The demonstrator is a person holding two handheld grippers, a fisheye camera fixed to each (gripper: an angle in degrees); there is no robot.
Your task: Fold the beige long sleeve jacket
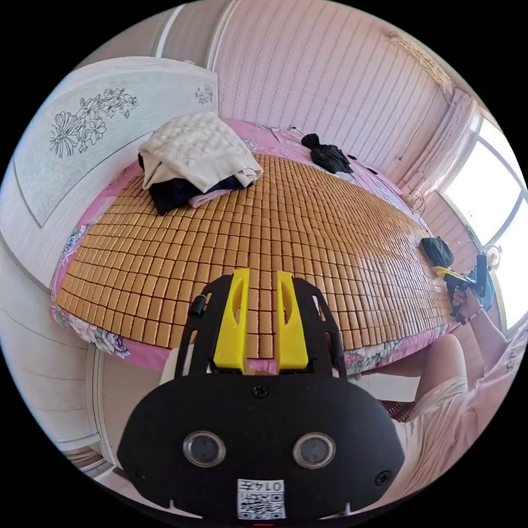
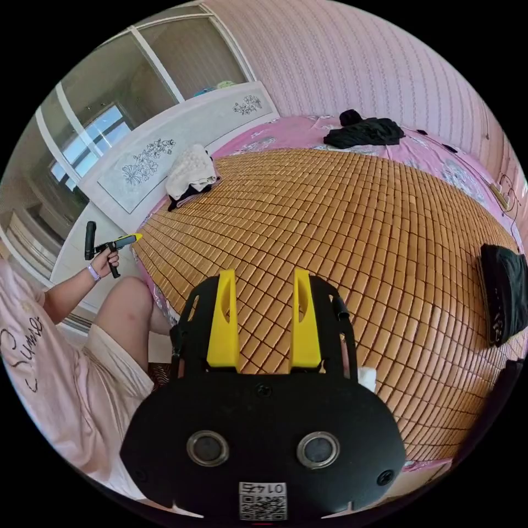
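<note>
Both the left gripper (image 1: 261, 319) and right gripper (image 2: 265, 319) hang parted and empty over the bed's bamboo mat (image 1: 286, 220). The beige jacket (image 1: 195, 148) lies heaped at the far headboard (image 1: 82, 143); black clothes (image 2: 503, 300) sit right.

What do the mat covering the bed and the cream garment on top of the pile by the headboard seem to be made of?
The mat looks like small bamboo or wood tiles strung in rows: tan, hard-edged, glossy where window light hits. The cream garment looks like soft quilted or textured fabric, matte, with a dimpled surface and loose folds; the exact fibre cannot be told.
</note>
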